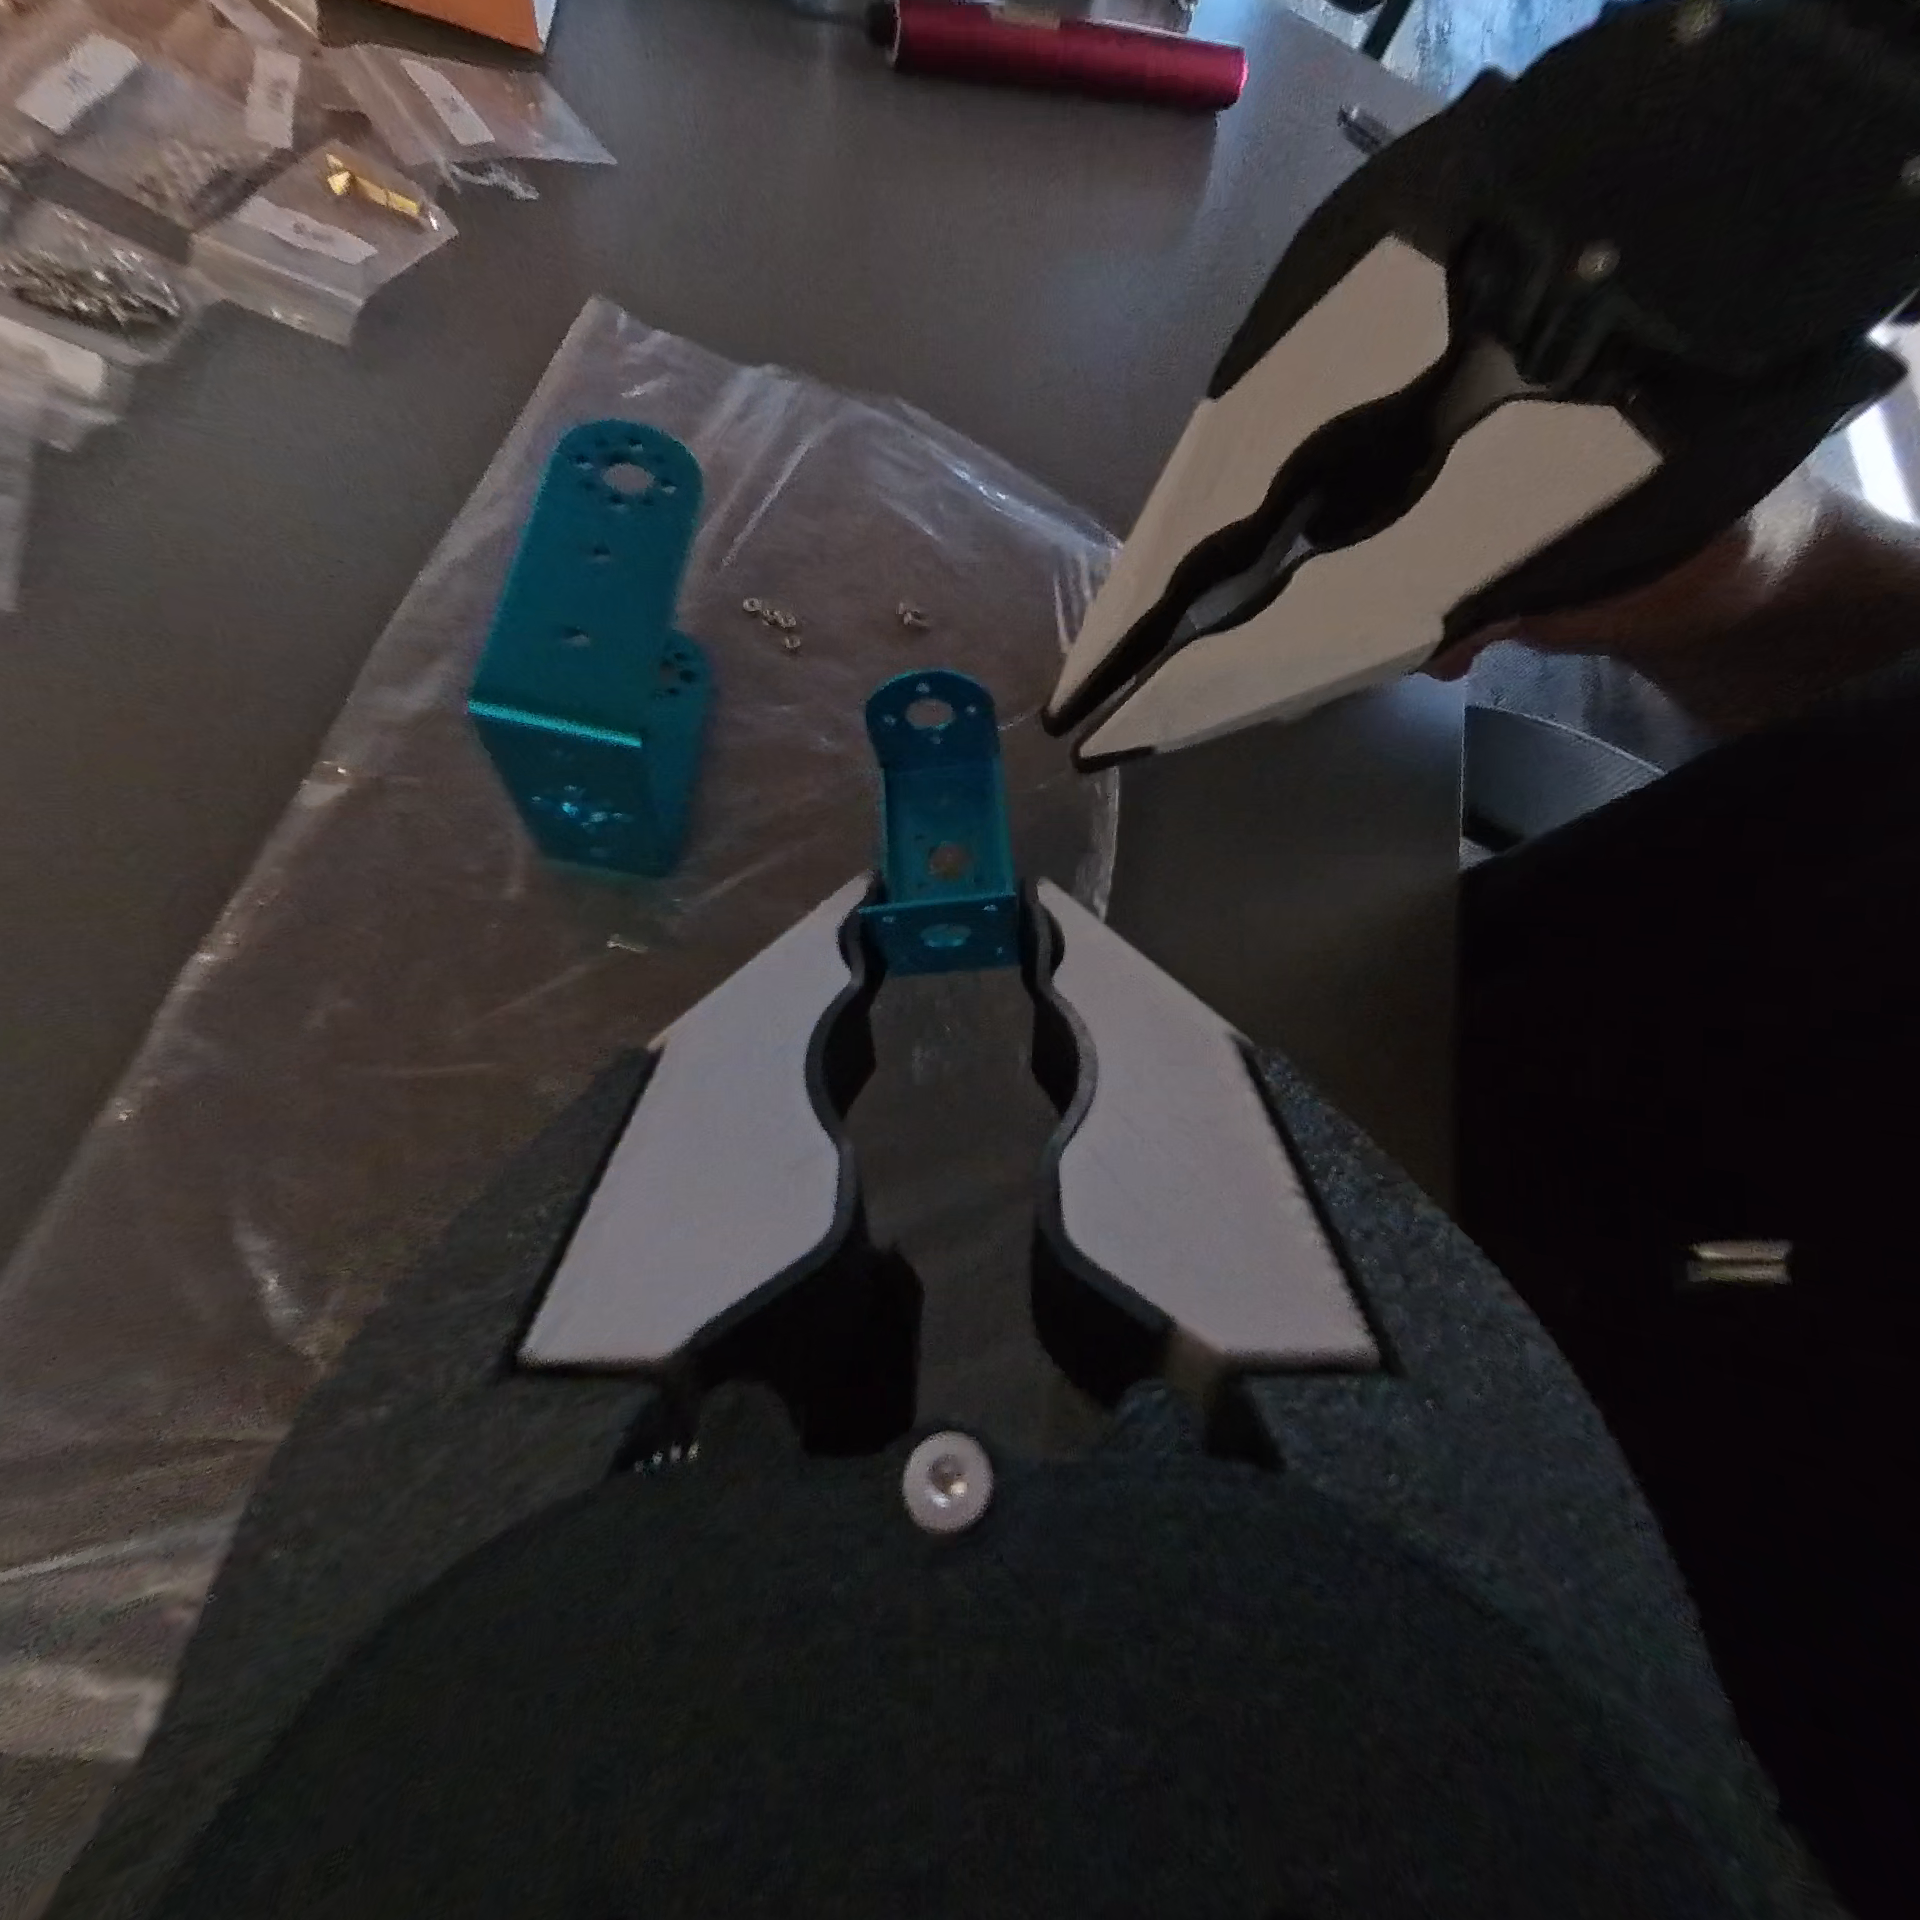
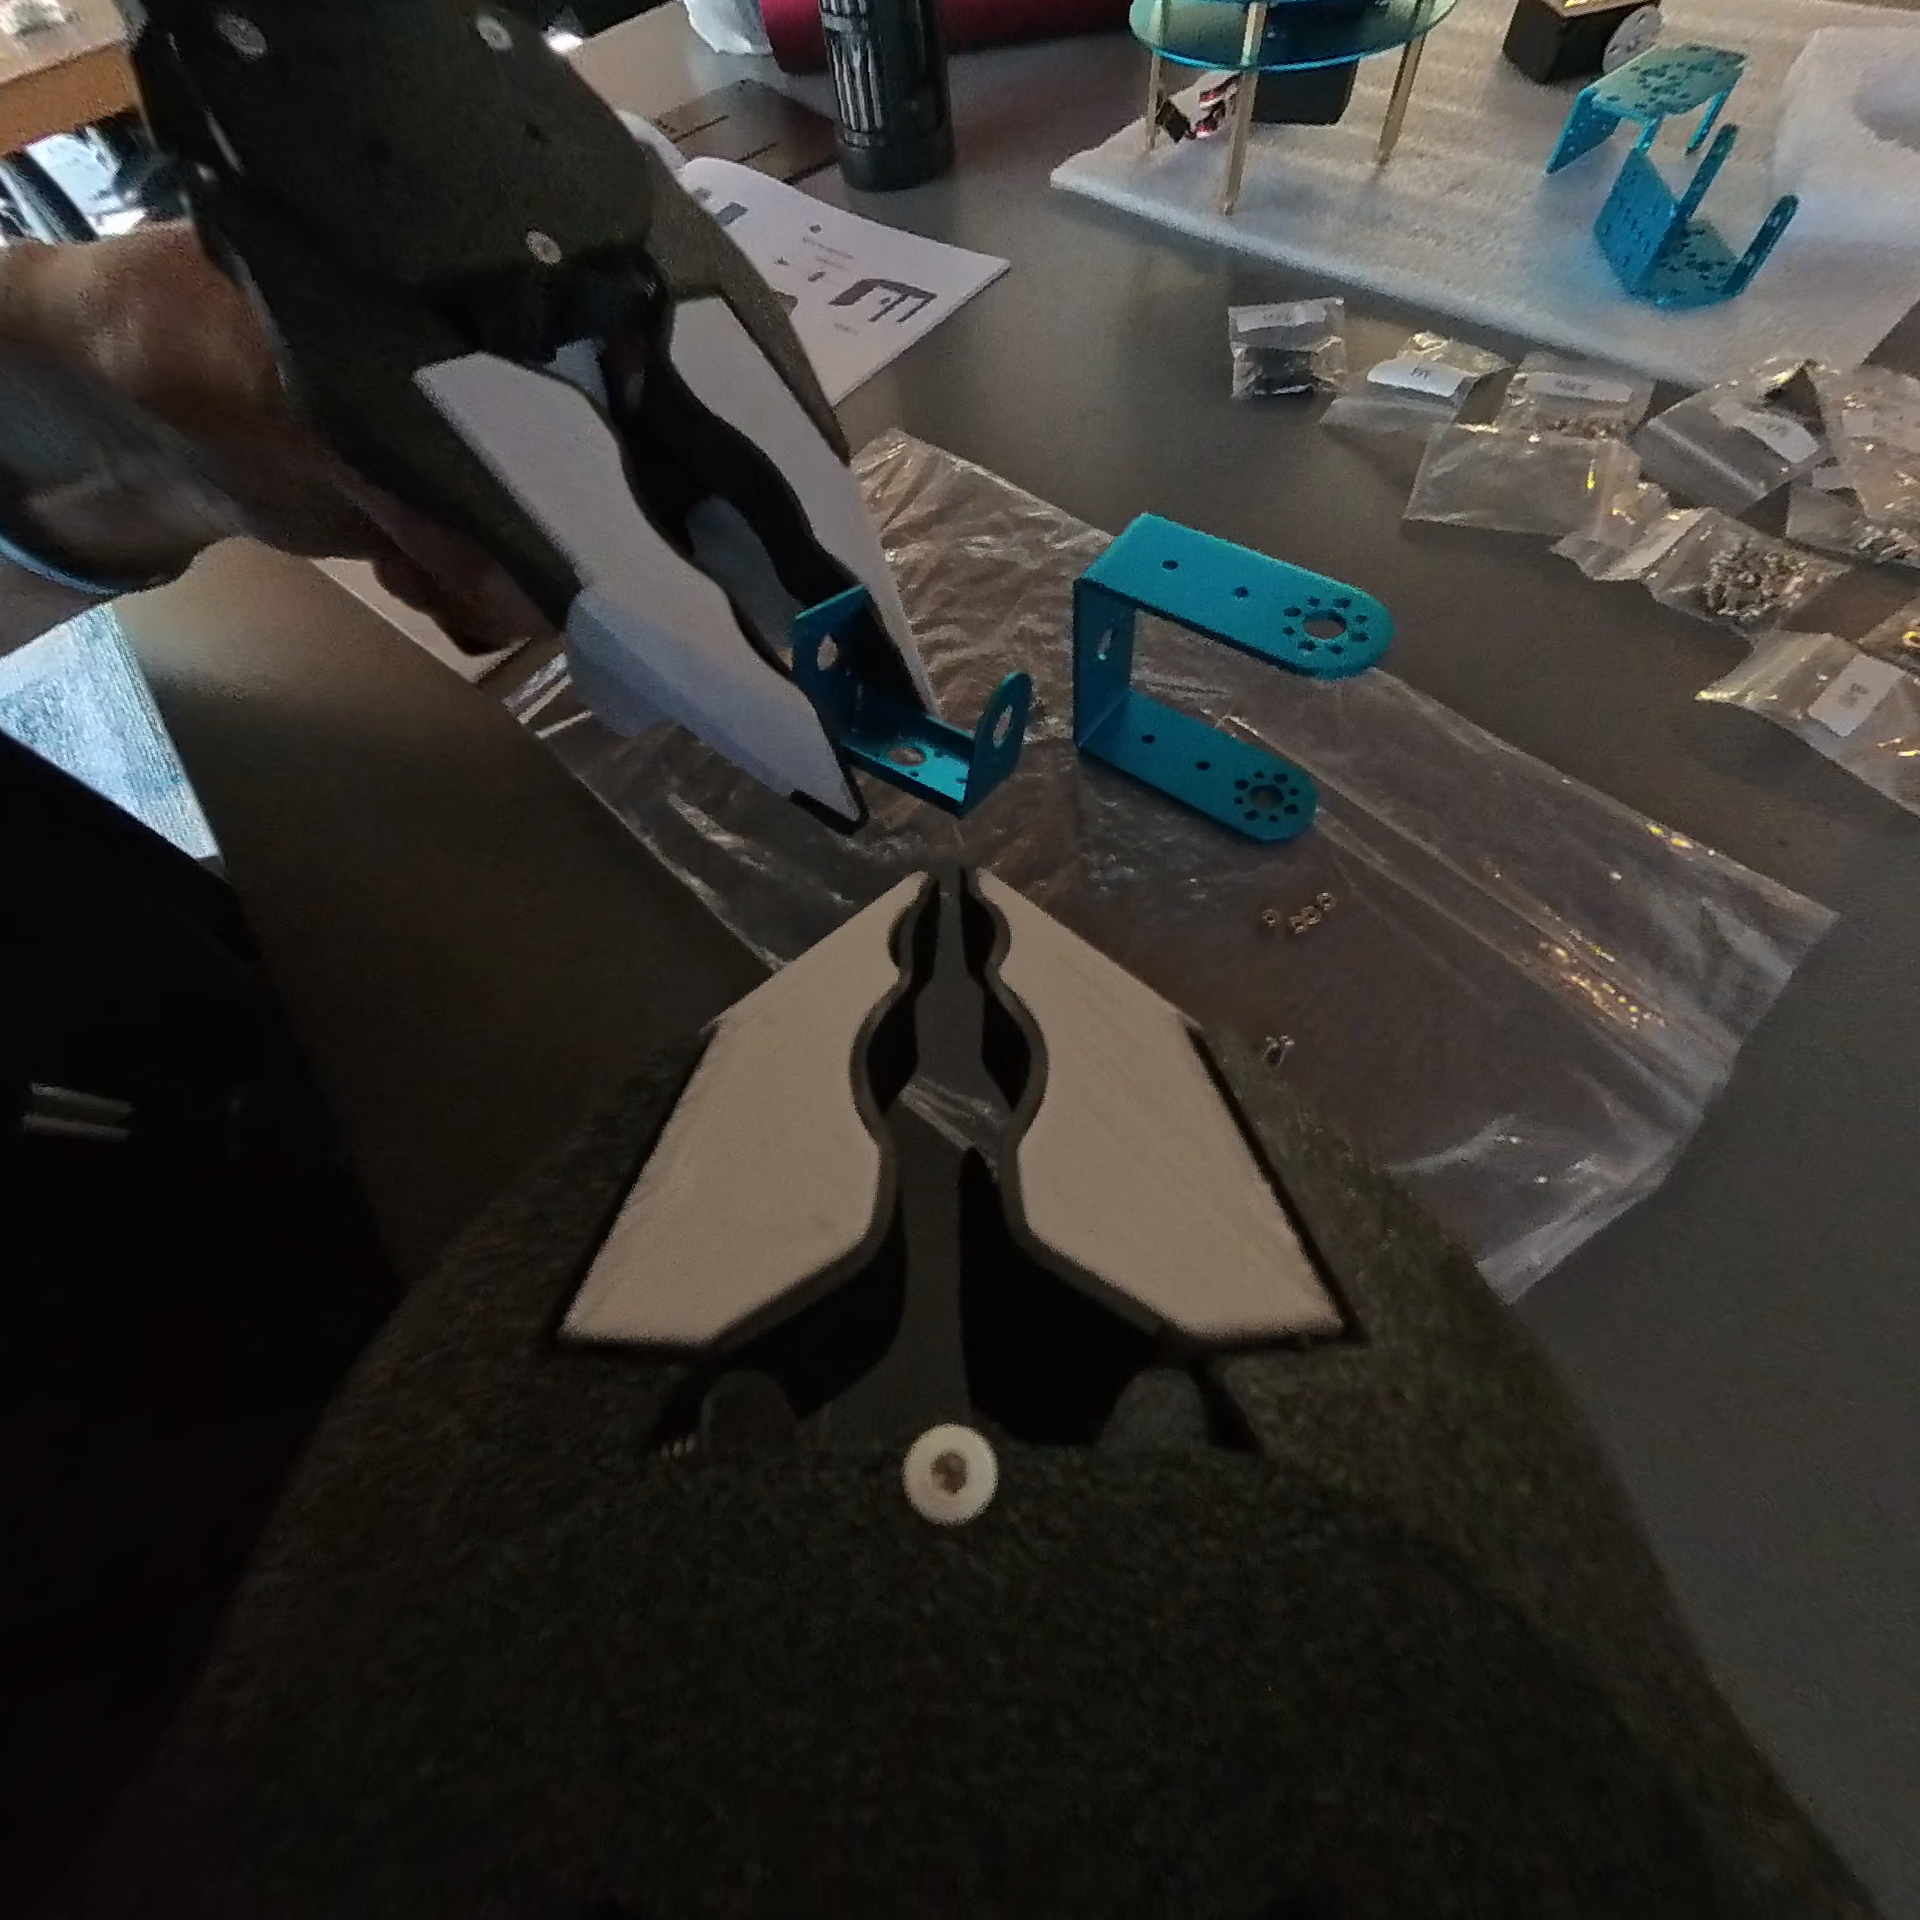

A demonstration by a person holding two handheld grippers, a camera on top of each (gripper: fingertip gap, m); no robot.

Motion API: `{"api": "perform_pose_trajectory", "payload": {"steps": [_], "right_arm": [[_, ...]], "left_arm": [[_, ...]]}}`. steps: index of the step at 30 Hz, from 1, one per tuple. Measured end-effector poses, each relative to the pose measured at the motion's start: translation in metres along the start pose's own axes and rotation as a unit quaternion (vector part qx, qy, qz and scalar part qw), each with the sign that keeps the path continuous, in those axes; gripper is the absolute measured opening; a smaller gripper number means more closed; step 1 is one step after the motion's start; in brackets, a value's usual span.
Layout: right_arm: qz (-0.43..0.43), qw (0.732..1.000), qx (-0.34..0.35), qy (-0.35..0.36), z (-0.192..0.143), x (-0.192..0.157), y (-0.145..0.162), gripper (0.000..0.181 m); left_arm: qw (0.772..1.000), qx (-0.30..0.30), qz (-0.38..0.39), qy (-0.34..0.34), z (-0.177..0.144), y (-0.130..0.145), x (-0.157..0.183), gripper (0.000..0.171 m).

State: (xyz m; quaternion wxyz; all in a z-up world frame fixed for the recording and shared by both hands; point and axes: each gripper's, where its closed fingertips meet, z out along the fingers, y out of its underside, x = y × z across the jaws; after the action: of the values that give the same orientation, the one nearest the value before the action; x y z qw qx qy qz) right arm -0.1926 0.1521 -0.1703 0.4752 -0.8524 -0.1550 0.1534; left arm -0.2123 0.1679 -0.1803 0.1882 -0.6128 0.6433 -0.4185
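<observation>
1. Left gripper (image 1: 943,896): fingers part-open, clamped on the near end of a small teal U-bracket (image 1: 938,821); the fingertips press its two side faces. The right wrist view shows the same: left gripper (image 2: 888,774) comes down at a slant, its tips either side of the small bracket (image 2: 914,743), which sits on the plastic sheet.
2. Right gripper (image 2: 951,878): fingers almost together, only a thin slit between them, nothing held. It hovers just short of the small bracket, tips apart from it. In the left wrist view the right gripper (image 1: 1070,732) points down beside the bracket's far flange, near but not touching.
3. Clear plastic sheet (image 1: 343,935) lies flat on the grey tabletop (image 1: 935,260) under both brackets.
4. Large teal U-bracket (image 2: 1205,686) lies on its side on the sheet, just beyond the small one, not touching it.
5. A few tiny nuts (image 2: 1304,920) lie loose on the sheet, near the large bracket.
6. Small hardware bags (image 2: 1621,468) are heaped toward the table's far edge, off the sheet.
7. Printed paper sheet (image 2: 862,281) lies behind the left gripper.
8. Red cylinder (image 1: 1060,62) lies at the far table edge.
9. Other teal brackets (image 2: 1662,197) sit on a white pad in the far corner.
</observation>
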Motion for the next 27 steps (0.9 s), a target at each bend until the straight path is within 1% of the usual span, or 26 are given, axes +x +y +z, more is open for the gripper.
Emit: {"api": "perform_pose_trajectory", "payload": {"steps": [4,6,8,9,10,11,13,15,18,20,22,24,26,27], "right_arm": [[0.007,1.000,0.009,-0.001,-0.007,0.003,0.001,0.004],[0.008,1.000,0.010,0.002,-0.010,0.005,0.002,0.004],[0.011,1.000,0.000,0.002,-0.010,0.008,0.005,0.006],[0.014,1.000,-0.014,-0.002,-0.007,0.009,0.008,0.010],[0.014,0.999,-0.030,-0.011,-0.004,0.007,0.011,0.016],[0.011,0.999,-0.045,-0.026,0.000,0.003,0.014,0.017],[0.005,0.995,-0.069,-0.069,0.010,-0.012,0.015,0.017],[-0.014,0.993,-0.089,-0.076,0.022,-0.018,0.014,0.018],[-0.047,0.989,-0.114,-0.085,0.036,-0.028,0.015,0.012],[-0.075,0.987,-0.127,-0.065,0.042,-0.026,0.019,0.012],[-0.104,0.986,-0.125,-0.034,0.045,-0.021,0.020,0.009],[-0.119,0.984,-0.124,-0.035,0.046,-0.025,0.020,0.011],[-0.121,0.982,-0.135,-0.051,0.049,-0.032,0.023,0.011],[-0.123,0.981,-0.142,-0.047,0.050,-0.032,0.024,0.010]], "left_arm": [[1.000,-0.006,0.006,-0.007,0.004,0.003,0.005,0.025],[0.999,-0.010,0.026,-0.027,0.005,0.004,0.004,0.024],[0.994,-0.033,0.073,-0.081,0.001,0.012,-0.008,0.025],[0.988,-0.044,0.096,-0.112,-0.004,0.015,-0.018,0.024],[0.985,-0.050,0.106,-0.130,-0.010,0.017,-0.025,0.024],[0.984,-0.047,0.105,-0.137,-0.016,0.017,-0.029,0.024],[0.985,-0.032,0.097,-0.139,-0.024,0.016,-0.032,0.024],[0.984,-0.032,0.100,-0.146,-0.030,0.020,-0.033,0.024],[0.980,-0.037,0.106,-0.165,-0.035,0.027,-0.036,0.024],[0.981,-0.028,0.102,-0.163,-0.037,0.029,-0.033,0.024],[0.981,-0.023,0.101,-0.163,-0.039,0.031,-0.031,0.024],[0.980,-0.019,0.103,-0.167,-0.042,0.034,-0.031,0.024],[0.981,-0.012,0.100,-0.168,-0.045,0.034,-0.033,0.024],[0.982,-0.008,0.096,-0.165,-0.045,0.035,-0.033,0.024]]}}
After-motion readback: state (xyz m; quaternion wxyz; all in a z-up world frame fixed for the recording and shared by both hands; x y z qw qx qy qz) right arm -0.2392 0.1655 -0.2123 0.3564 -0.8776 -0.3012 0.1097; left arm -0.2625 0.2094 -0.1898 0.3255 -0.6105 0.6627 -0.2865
